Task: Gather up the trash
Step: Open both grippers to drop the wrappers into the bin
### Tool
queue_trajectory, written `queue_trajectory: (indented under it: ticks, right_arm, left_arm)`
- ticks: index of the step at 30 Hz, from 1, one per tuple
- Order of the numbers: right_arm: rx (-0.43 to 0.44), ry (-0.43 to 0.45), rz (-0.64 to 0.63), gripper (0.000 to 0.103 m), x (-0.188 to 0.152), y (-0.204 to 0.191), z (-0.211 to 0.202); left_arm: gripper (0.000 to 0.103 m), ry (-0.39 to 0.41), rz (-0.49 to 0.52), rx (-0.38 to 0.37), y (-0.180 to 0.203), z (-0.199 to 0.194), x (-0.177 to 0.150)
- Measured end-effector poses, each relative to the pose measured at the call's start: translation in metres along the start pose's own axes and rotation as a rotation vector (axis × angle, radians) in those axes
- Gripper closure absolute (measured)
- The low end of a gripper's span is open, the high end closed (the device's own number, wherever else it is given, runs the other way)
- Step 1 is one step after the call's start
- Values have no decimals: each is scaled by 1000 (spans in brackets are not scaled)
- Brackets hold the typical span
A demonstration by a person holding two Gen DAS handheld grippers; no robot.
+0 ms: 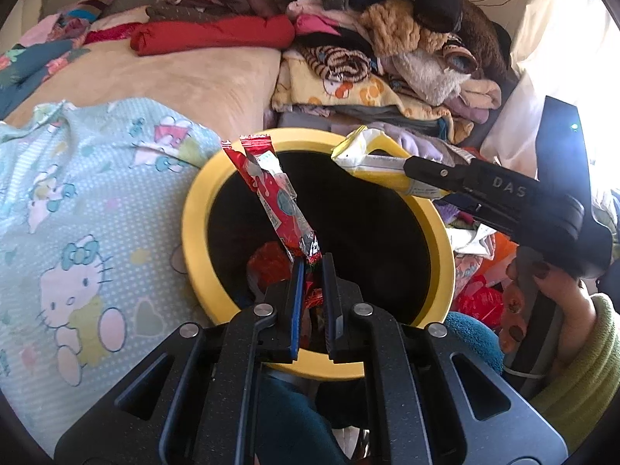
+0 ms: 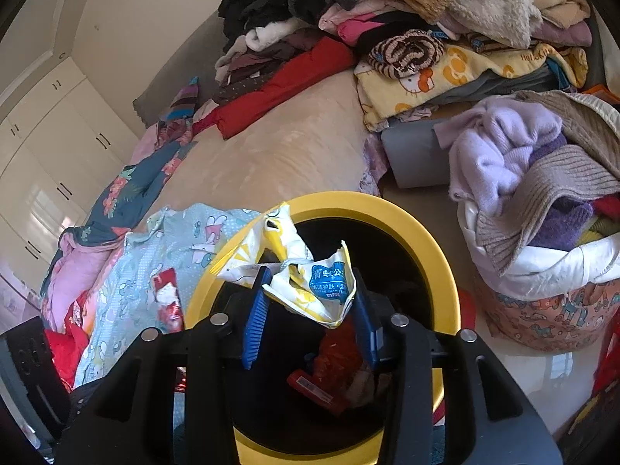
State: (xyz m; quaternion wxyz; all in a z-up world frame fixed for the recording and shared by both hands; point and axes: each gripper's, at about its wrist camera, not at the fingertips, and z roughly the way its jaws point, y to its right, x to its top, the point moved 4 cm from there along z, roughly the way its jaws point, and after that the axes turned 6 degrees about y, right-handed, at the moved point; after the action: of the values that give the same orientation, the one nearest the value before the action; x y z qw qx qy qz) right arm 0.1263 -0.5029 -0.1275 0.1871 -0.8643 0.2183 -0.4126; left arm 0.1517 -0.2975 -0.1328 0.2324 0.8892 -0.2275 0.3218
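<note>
The left gripper (image 1: 313,259) clenches a red foil snack wrapper (image 1: 277,201) over the round yellow-rimmed bin (image 1: 193,232); the right gripper (image 2: 310,290), seemingly loosening, holds a crumpled white-and-yellow packet (image 2: 306,283) there; release both well inside the rim.

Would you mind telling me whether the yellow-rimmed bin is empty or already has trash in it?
Not empty: the yellow-rimmed bin already holds red wrappers at its bottom, seen in the right wrist view. How full it is cannot be told.
</note>
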Motion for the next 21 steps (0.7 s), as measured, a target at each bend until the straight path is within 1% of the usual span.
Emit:
queue_trajectory:
  ticks: [2, 3, 4, 5, 6, 7, 8, 9, 10, 11, 12, 14, 15, 17, 19, 21]
  right_arm:
    - [-3, -8, 12, 56, -1, 3, 0]
    - [-2, -13, 18, 54, -1, 4, 0]
    - [-4, -12, 19, 52, -1, 5, 0]
    - [-9, -11, 16, 50, -1, 6, -1]
    - [-13, -12, 13, 48, -1, 5, -1]
    - [-15, -14, 6, 45, -2, 4, -1]
    - [-16, -18, -4, 43, -2, 1, -2]
    - [-18, -23, -23, 41, -2, -2, -2]
    - [-24, -26, -45, 37, -3, -6, -2]
    - [-29, -27, -64, 34, -3, -10, -4]
    - [-36, -22, -87, 32, -4, -15, -6]
    - [-56, 7, -112, 25, -5, -22, -13]
    - [-60, 21, -124, 23, -6, -26, -16]
    - [-59, 46, -149, 18, -7, -34, -22]
    - [-58, 74, -170, 14, -8, -42, -28]
    - [-56, 107, -187, 10, -9, -50, -35]
  left_arm:
    - [98, -13, -3, -9, 0, 6, 1]
    - [96, -19, -4, -13, 0, 9, 1]
    - [90, -24, -5, -13, -1, 11, 2]
    - [85, -30, -7, -13, -3, 14, 3]
    - [76, -35, -11, -11, -4, 15, 3]
    - [70, -37, -16, -11, -6, 16, 3]
    - [68, -36, -18, -7, -7, 16, 4]
    - [64, -34, -19, -1, -8, 15, 4]
    - [59, -32, -21, 6, -10, 14, 5]
    - [57, -29, -24, 15, -12, 12, 6]
    - [52, -25, -27, 22, -13, 10, 6]
    - [42, -15, -30, 33, -17, 4, 6]
    - [34, -9, -32, 47, -19, 0, 6]
    - [33, -2, -32, 66, -23, -6, 6]
    - [20, 5, -29, 90, -29, -14, 5]
    - [19, 14, -32, 97, -32, -21, 5]
